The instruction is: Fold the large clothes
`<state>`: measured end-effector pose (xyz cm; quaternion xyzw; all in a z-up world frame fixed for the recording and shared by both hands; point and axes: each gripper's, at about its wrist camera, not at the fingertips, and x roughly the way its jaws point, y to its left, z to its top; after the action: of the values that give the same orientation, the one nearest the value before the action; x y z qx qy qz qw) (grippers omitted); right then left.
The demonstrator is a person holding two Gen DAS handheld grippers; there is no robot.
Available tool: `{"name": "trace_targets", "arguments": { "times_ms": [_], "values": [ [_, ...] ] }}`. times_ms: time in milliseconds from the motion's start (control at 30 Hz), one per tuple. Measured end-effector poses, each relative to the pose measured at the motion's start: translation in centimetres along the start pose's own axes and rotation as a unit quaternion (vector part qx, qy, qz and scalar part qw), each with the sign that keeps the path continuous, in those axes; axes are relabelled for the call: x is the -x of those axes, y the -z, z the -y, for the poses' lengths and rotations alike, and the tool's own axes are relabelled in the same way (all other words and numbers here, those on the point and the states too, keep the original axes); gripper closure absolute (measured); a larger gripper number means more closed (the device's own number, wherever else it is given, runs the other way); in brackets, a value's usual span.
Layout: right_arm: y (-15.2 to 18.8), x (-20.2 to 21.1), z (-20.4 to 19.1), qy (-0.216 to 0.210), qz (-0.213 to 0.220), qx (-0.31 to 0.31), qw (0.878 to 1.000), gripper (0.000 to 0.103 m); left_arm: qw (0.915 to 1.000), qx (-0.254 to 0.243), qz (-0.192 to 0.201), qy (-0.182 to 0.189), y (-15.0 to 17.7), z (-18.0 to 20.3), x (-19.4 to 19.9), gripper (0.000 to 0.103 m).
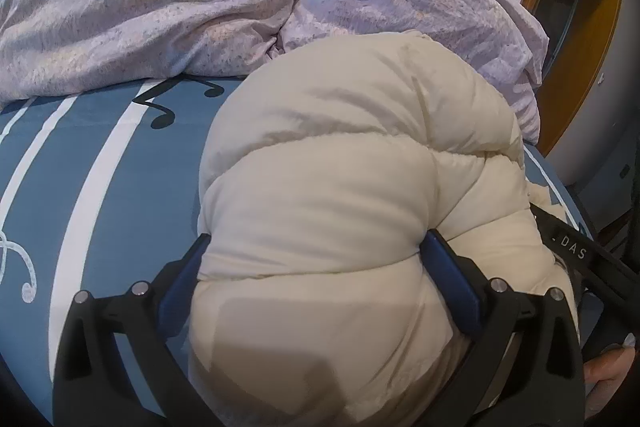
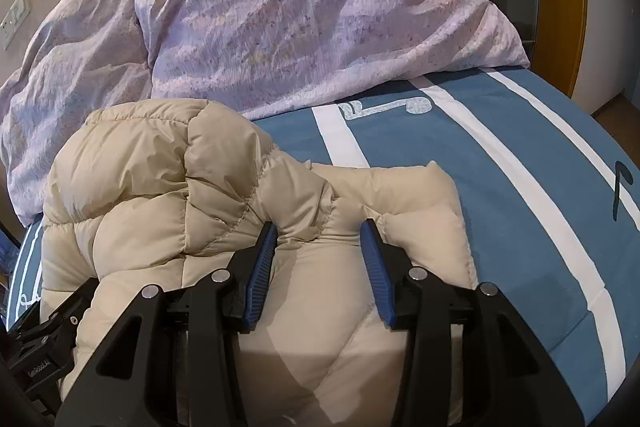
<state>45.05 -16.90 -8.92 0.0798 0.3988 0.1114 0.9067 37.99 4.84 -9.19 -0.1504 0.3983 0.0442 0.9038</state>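
Note:
A cream puffy jacket [image 1: 352, 155] lies bunched on the blue bed sheet [image 1: 120, 187]. My left gripper [image 1: 316, 237] is shut on a thick roll of it, and the padding bulges out between the blue pads [image 1: 452, 279]. In the right wrist view the same jacket [image 2: 168, 195] lies folded over itself. My right gripper [image 2: 319, 225] stands open over its near edge, fingertips dug into the fabric, with a flat stretch of jacket between the pads [image 2: 260, 275] that they do not squeeze.
A crumpled lilac duvet [image 2: 304, 19] is heaped along the far side of the bed. The blue sheet with white stripes [image 2: 520, 155] stretches to the right. A wooden-framed wall [image 1: 580, 47] stands right of the bed. A hand [image 1: 612, 367] shows at the lower right.

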Motion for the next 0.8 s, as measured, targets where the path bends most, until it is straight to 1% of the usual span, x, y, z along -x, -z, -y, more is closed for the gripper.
{"name": "trace_targets", "arguments": {
  "times_ms": [467, 633, 800],
  "values": [
    [0.12, -0.57, -0.12, 0.002, -0.012, -0.003, 1.0, 0.057, 1.0, 0.001, -0.005, -0.004, -0.04, -0.1, -0.3, 0.002],
    [0.07, -0.87, 0.25, -0.01, -0.019, -0.011, 1.0, 0.057, 1.0, 0.002, -0.005, -0.003, -0.08, -0.13, -0.32, 0.002],
    [0.01, -0.86, 0.3, -0.011, -0.019, -0.013, 1.0, 0.056, 1.0, 0.002, -0.005, -0.003, -0.07, -0.13, -0.38, 0.002]
  ]
}}
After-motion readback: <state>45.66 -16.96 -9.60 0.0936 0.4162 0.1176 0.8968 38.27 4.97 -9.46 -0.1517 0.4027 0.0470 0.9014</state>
